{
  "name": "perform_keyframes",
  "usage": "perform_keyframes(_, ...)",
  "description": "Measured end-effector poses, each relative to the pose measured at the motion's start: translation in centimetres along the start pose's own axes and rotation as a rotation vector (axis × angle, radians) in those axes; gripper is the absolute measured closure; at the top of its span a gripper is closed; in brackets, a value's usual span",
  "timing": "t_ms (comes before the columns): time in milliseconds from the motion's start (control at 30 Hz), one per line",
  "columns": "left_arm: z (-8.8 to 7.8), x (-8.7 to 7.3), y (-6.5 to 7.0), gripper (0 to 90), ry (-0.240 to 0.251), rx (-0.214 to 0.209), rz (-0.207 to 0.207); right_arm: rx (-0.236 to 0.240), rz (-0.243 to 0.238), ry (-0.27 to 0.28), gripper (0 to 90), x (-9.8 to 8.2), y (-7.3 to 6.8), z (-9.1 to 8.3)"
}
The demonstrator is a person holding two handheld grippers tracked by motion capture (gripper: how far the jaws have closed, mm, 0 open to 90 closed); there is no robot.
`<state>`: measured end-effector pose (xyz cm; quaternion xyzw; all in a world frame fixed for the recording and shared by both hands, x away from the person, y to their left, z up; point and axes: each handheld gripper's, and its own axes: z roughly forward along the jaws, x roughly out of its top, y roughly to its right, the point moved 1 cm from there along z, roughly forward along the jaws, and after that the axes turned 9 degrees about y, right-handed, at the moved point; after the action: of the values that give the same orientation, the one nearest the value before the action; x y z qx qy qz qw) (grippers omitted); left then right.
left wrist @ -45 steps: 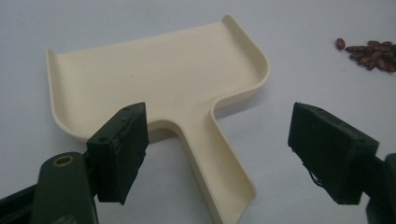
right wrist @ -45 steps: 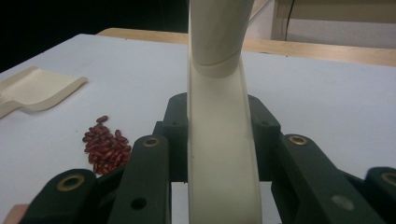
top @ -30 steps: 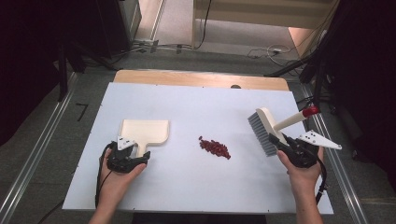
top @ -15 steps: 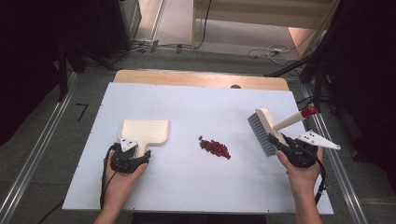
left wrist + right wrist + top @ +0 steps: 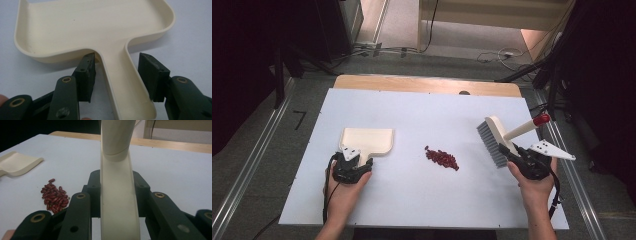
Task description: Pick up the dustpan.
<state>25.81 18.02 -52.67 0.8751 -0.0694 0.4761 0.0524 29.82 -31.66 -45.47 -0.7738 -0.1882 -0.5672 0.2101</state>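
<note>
On the left of the table (image 5: 422, 107), the left hand-held gripper (image 5: 117, 75) has just been closing around the cream dustpan (image 5: 368, 140) handle, a gap remaining on both sides. The right hand-held gripper (image 5: 116, 192) clamps the brush (image 5: 493, 140) at right, with red beans (image 5: 442, 158) lying between the two.

A cream plastic dustpan (image 5: 368, 140) lies flat on the white table, its handle pointing toward the person's side. A heap of dark red beans (image 5: 442, 158) sits just right of it, apart. The cream brush (image 5: 496, 141) with grey bristles and a red-tipped handle is held off the table, tilted, farther right
</note>
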Motion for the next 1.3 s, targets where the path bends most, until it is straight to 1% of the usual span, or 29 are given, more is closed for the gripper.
perform_keyframes(100, 0.0, 0.0, -0.1, 52.6, 0.006, 0.011, -0.011, 0.000, -0.001, -0.001, 65.3, 0.0, 0.0, 0.0)
perform_keyframes(233, -0.1, -0.1, -0.4, 62.7, 0.011, 0.027, -0.024, 0.002, 0.001, -0.002, 65.3, 0.0, 0.0, 0.0)
perform_keyframes(267, -0.1, -0.1, -0.5, 64.4, 0.011, 0.022, -0.025, 0.002, 0.001, -0.002, 65.3, -0.1, 0.0, 0.0)
perform_keyframes(433, -0.1, -0.1, -0.5, 65.7, 0.017, 0.023, -0.019, 0.001, 0.002, -0.001, 65.3, 0.0, 0.0, 0.0)
perform_keyframes(600, -0.2, -0.2, -0.6, 66.4, 0.028, 0.011, -0.011, 0.001, 0.002, 0.000, 65.3, 0.0, 0.0, -0.1)
perform_keyframes(767, -0.3, -0.2, -1.1, 66.6, 0.031, -0.027, 0.006, 0.001, 0.004, -0.001, 65.3, 0.0, 0.1, -0.1)
perform_keyframes(800, -0.3, -0.2, -1.1, 66.6, 0.039, -0.035, 0.001, 0.001, 0.002, 0.000, 65.3, 0.0, 0.1, -0.1)
perform_keyframes(833, -0.3, -0.2, -1.1, 66.7, 0.044, -0.040, 0.004, 0.003, 0.004, 0.000, 65.3, 0.0, 0.1, -0.1)
perform_keyframes(900, -0.5, -0.2, -1.0, 66.7, 0.055, -0.041, 0.027, 0.004, 0.002, 0.000, 65.3, 0.0, 0.1, -0.1)
perform_keyframes(967, -0.6, -0.1, -1.1, 66.7, 0.056, -0.052, 0.038, 0.006, 0.002, 0.000, 65.3, 0.1, 0.0, -0.1)
perform_keyframes(1033, -0.7, 0.0, -1.2, 66.7, 0.066, -0.054, 0.049, 0.006, 0.001, 0.001, 65.3, 0.1, 0.0, -0.1)
perform_keyframes(1167, -1.2, 0.4, -1.3, 66.7, 0.085, -0.061, 0.071, 0.006, 0.000, 0.001, 65.3, 0.2, 0.0, -0.1)
perform_keyframes(1300, -1.7, 1.0, -1.2, 66.8, 0.100, -0.078, 0.092, 0.009, 0.001, 0.003, 65.4, 0.2, -0.1, -0.1)
